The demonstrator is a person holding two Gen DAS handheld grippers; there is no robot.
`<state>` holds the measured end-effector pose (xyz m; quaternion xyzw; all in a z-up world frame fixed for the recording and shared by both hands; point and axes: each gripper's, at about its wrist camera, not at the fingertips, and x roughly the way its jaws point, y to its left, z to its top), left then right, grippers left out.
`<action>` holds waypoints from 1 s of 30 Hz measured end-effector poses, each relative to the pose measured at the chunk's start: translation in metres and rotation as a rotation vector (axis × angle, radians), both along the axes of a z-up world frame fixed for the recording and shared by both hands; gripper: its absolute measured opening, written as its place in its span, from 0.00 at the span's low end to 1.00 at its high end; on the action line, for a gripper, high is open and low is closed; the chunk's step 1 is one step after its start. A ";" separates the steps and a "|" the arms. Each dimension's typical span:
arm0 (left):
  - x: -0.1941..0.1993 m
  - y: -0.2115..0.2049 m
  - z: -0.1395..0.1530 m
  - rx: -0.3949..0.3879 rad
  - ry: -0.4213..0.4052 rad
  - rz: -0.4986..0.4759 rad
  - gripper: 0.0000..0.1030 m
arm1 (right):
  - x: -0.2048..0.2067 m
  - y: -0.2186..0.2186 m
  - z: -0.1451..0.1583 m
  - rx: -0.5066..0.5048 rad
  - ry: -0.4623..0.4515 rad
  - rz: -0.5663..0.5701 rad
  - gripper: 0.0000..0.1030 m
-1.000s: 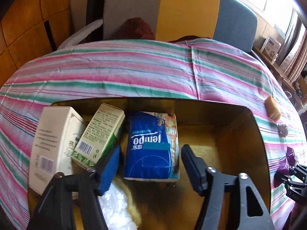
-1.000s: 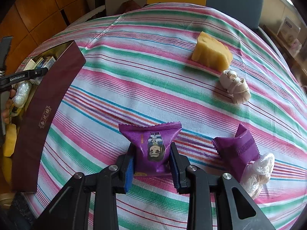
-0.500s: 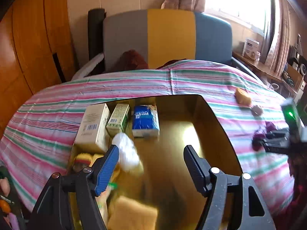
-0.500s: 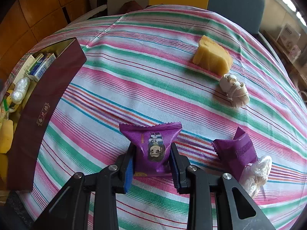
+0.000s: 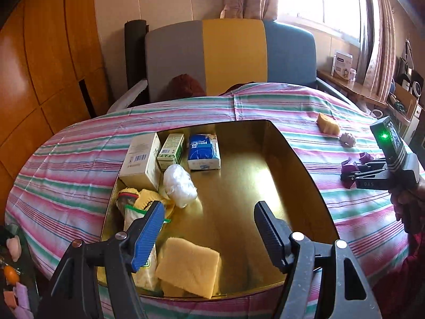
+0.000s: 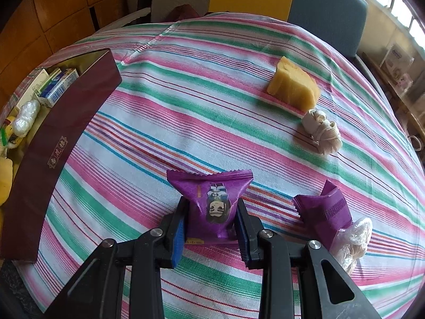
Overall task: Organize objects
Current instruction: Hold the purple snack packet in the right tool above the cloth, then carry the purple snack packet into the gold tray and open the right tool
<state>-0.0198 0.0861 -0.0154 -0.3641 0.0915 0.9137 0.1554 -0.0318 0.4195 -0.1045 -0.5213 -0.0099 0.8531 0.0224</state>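
My right gripper [image 6: 209,228] is shut on a purple snack packet [image 6: 212,202] just above the striped cloth; it also shows in the left wrist view [image 5: 350,172]. My left gripper [image 5: 209,226] is open and empty, raised over the near part of the gold-lined box [image 5: 297,159]. In the box lie a blue tissue pack [image 5: 203,151], a white box [image 5: 140,159], a green carton [image 5: 171,147], a white wad [image 5: 179,184] and a yellow sponge [image 5: 188,265]. The box's maroon wall [image 6: 61,146] shows at the left of the right wrist view.
On the cloth lie a yellow cake piece [image 6: 292,87], a cream knotted bundle [image 6: 322,131], a second purple packet [image 6: 324,210] and a clear-wrapped lump [image 6: 350,239]. A grey, yellow and blue chair back [image 5: 231,55] stands behind the table.
My left gripper has pulled back and up from the tissue pack, staying open, so the whole box shows. My right gripper keeps its hold on the purple packet, barely moved.
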 end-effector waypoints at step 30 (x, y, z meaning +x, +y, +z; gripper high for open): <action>-0.009 -0.065 -0.017 0.078 -0.099 0.078 0.69 | -0.016 -0.145 0.091 -0.124 0.137 0.146 0.31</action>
